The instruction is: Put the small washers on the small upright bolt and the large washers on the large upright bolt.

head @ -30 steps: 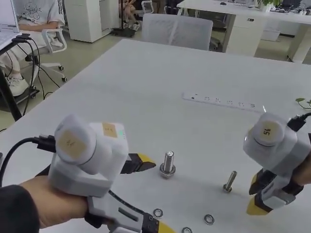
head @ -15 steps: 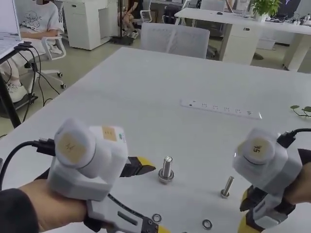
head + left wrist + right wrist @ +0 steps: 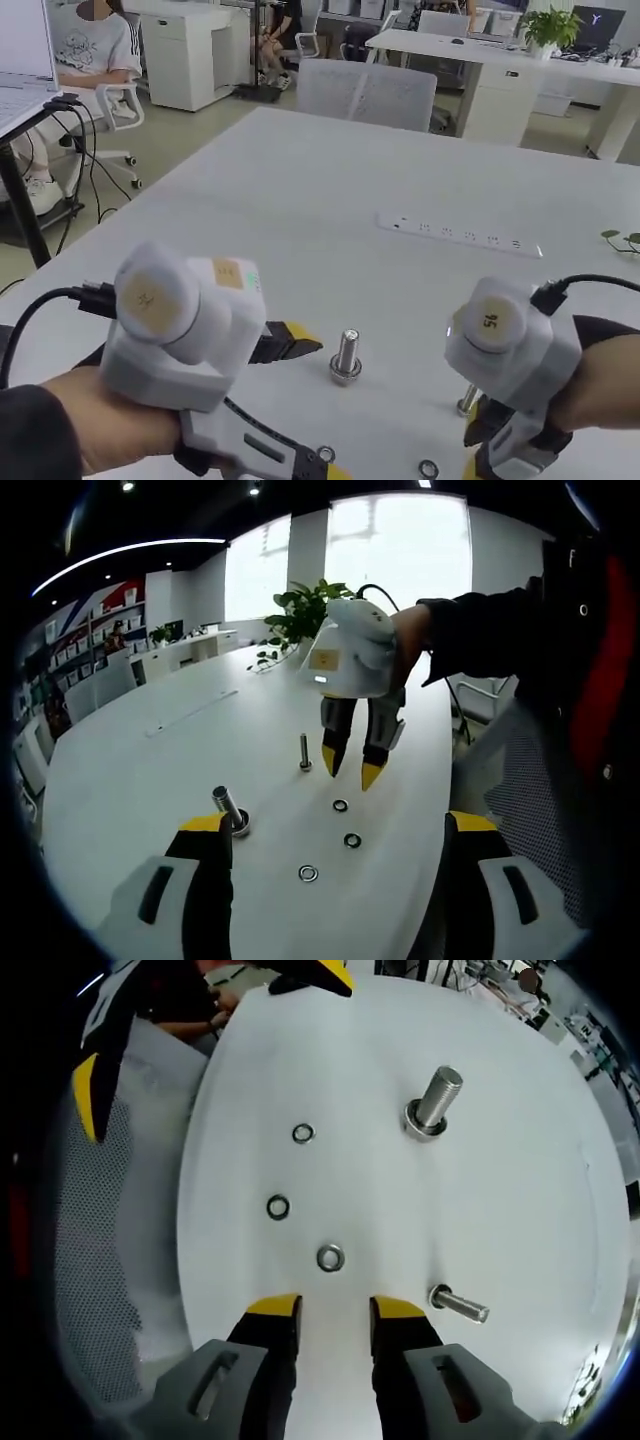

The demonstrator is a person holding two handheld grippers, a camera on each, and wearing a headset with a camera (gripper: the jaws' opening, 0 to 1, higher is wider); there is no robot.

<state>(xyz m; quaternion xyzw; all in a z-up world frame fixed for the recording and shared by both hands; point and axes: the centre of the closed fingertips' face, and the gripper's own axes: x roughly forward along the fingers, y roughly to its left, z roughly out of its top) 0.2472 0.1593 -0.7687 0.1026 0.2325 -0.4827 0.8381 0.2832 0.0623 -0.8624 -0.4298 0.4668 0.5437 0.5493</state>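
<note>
I've got the right gripper [image 3: 335,1305] poised just short of the nearest washer [image 3: 330,1257], jaws a narrow gap apart with nothing in them. So it's the pickup step (two more washers [image 3: 278,1206] lie loose on the table [image 3: 520,1210]). The small bolt [image 3: 458,1305] stands just beside, the large bolt [image 3: 432,1103] well apart. My left gripper [image 3: 337,825] is wide open and empty. Next I need to straddle that washer squarely and pinch its rim.

Noted bright, smooth metal on the threaded large bolt [image 3: 432,1102] and small bolt [image 3: 460,1306], shiny metal on the washers [image 3: 330,1257], a matt white table [image 3: 300,190], matt grey plastic with yellow tips on the right gripper [image 3: 335,1310].
</note>
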